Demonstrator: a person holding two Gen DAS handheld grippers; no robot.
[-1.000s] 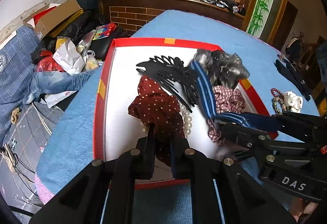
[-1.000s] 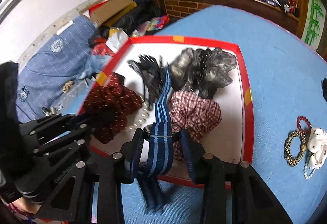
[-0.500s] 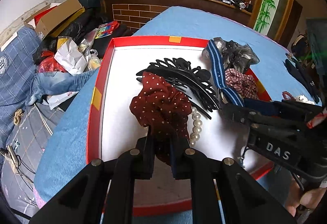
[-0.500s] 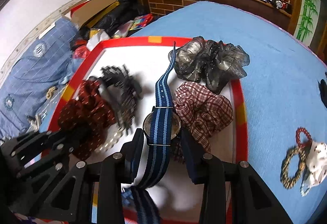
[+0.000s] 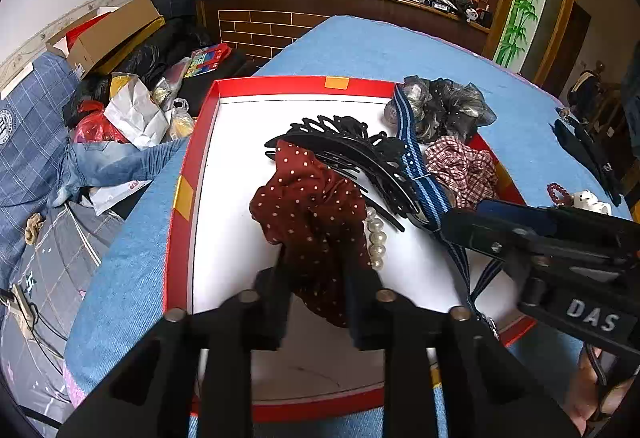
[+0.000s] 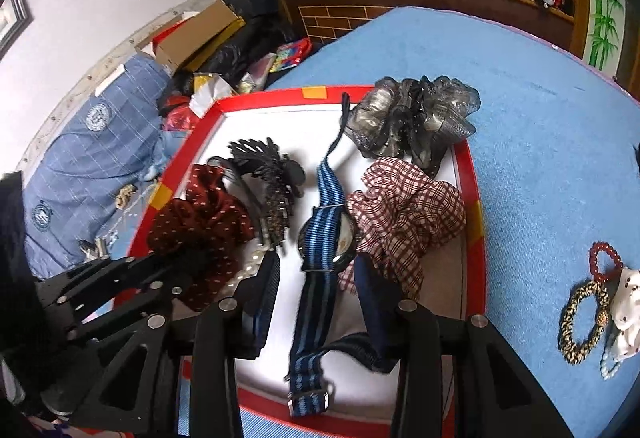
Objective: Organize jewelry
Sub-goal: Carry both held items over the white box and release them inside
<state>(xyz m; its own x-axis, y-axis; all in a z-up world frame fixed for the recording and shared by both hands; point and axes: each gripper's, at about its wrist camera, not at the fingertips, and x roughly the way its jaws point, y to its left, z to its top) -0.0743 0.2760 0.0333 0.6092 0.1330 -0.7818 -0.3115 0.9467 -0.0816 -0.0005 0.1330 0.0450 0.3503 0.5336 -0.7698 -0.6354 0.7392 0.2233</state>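
Note:
A red-rimmed white tray (image 5: 188, 174) (image 6: 474, 174) lies on the blue table. My left gripper (image 5: 314, 278) is shut on a dark red dotted scrunchie (image 5: 312, 206) (image 6: 200, 218) inside the tray. My right gripper (image 6: 316, 278) is open; a blue striped watch (image 6: 326, 234) (image 5: 424, 186) lies on the tray floor between its fingers. A black hair claw (image 5: 352, 154) (image 6: 272, 174), a pearl string (image 5: 376, 238), a plaid scrunchie (image 6: 404, 206) (image 5: 460, 166) and a grey organza scrunchie (image 6: 412, 118) (image 5: 440, 110) also lie in the tray.
Right of the tray on the blue cloth lie a red bead bracelet (image 6: 604, 262), a leopard-pattern bracelet (image 6: 580, 322) and a white bear charm (image 6: 628, 306). A dark hair clip (image 5: 588, 154) lies at the far right. Clutter, boxes and blue fabric (image 5: 28, 142) crowd the floor left.
My right gripper has opened and the watch now lies in the tray. My left gripper has stayed shut on the red scrunchie and moved a little further into the tray.

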